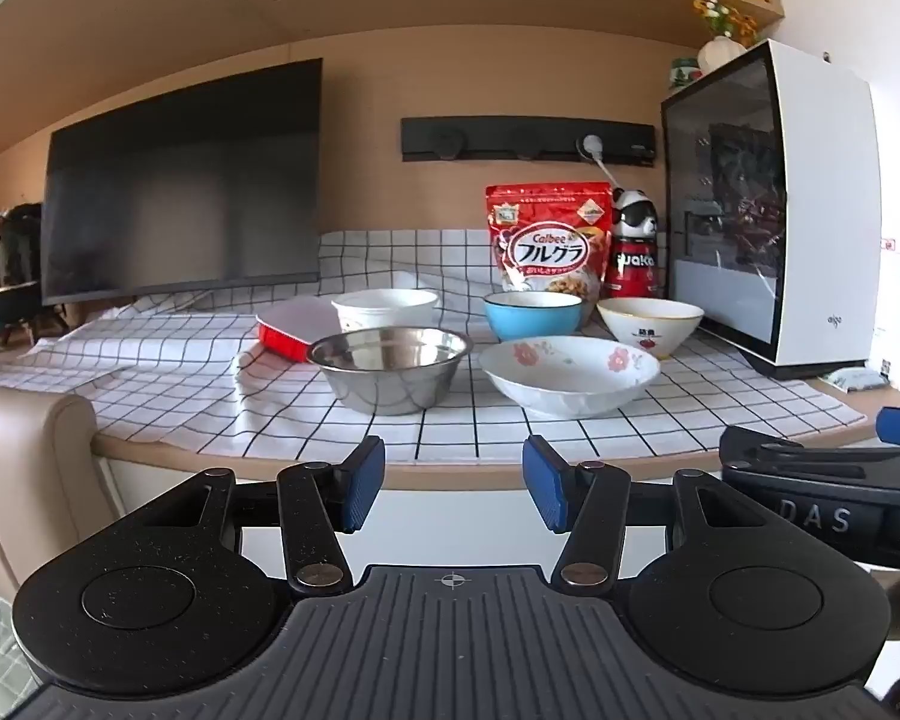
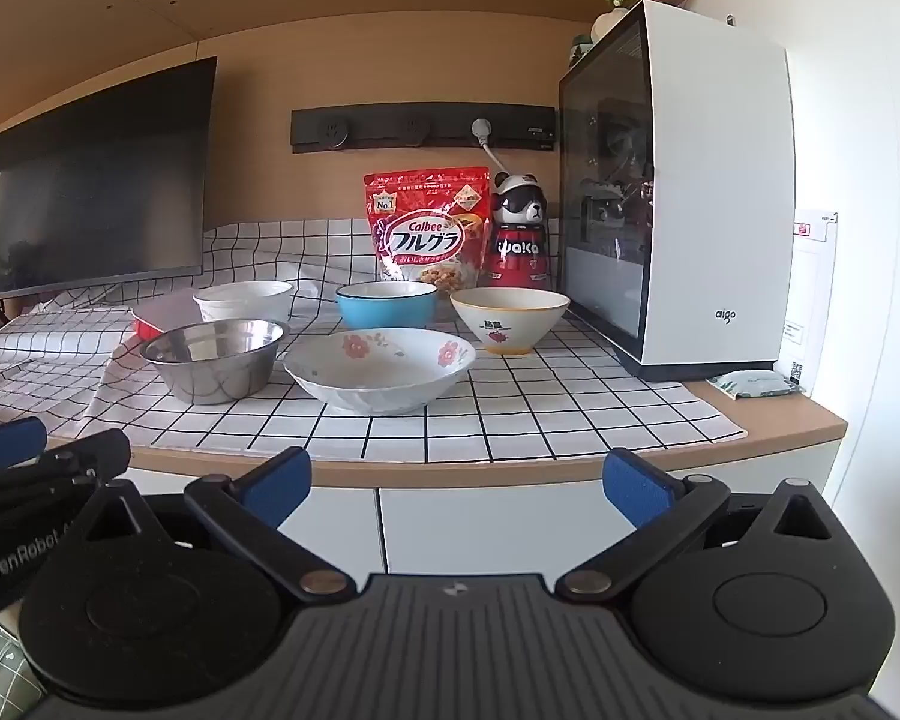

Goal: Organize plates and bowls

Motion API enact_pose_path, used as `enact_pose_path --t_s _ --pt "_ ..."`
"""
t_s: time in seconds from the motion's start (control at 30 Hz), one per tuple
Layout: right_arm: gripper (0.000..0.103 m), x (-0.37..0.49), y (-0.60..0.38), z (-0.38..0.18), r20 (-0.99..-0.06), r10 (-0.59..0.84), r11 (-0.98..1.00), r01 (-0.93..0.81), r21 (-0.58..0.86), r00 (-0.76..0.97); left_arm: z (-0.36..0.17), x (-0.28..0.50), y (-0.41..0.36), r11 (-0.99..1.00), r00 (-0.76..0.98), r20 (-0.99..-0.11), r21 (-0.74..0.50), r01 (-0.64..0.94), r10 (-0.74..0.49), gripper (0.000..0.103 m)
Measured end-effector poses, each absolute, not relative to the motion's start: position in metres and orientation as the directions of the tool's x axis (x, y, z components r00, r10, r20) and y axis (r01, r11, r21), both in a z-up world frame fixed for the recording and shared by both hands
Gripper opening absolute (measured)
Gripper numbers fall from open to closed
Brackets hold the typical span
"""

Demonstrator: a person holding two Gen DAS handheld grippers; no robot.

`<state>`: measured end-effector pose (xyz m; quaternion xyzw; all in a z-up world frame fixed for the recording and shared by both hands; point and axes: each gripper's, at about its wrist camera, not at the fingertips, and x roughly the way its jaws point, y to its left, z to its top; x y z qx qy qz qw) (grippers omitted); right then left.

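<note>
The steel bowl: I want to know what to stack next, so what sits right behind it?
Behind the steel bowl stand a white bowl and a red baking dish. The steel bowl covers the white bowl's lower part; the dish's inside cannot be seen.

Your left tongs [image 1: 453, 483] and right tongs [image 2: 456, 486] are black with blue ribbed pads [image 1: 363, 483], silver pivot screws and a ridged grey base at 6 o'clock.

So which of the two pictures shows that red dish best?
The left wrist view: the red dish shows its rim and side beside the white bowl. In the right wrist view only a sliver peeks out behind the steel bowl.
</note>
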<state>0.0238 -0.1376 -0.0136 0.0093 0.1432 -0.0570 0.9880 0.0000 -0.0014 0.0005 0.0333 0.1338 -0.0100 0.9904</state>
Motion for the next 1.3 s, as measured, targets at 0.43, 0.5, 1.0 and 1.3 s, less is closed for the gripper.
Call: enact_pose_path --t_s 0.43,0.5,1.0,1.3 --pt "0.103 0.027 -0.138 -0.014 -0.294 -0.112 0.993 0.118 0.001 0.949 0.001 0.004 0.001 0.999 0.960 -0.281 0.033 0.021 -0.011 0.056" --pt "0.103 0.030 -0.136 -0.013 -0.296 -0.116 0.993 0.121 -0.001 0.948 0.000 0.005 0.001 0.999 0.958 -0.287 0.035 0.021 -0.010 0.056" --pt "0.103 0.028 -0.139 -0.016 -0.297 -0.122 0.992 0.129 0.002 0.947 0.002 0.008 -0.003 0.999 0.952 -0.305 0.033 0.028 -0.017 0.055" --pt "0.103 0.027 -0.138 -0.016 -0.297 -0.122 0.992 0.128 0.002 0.947 0.001 0.009 -0.003 0.999 0.951 -0.308 0.030 0.028 -0.017 0.055"
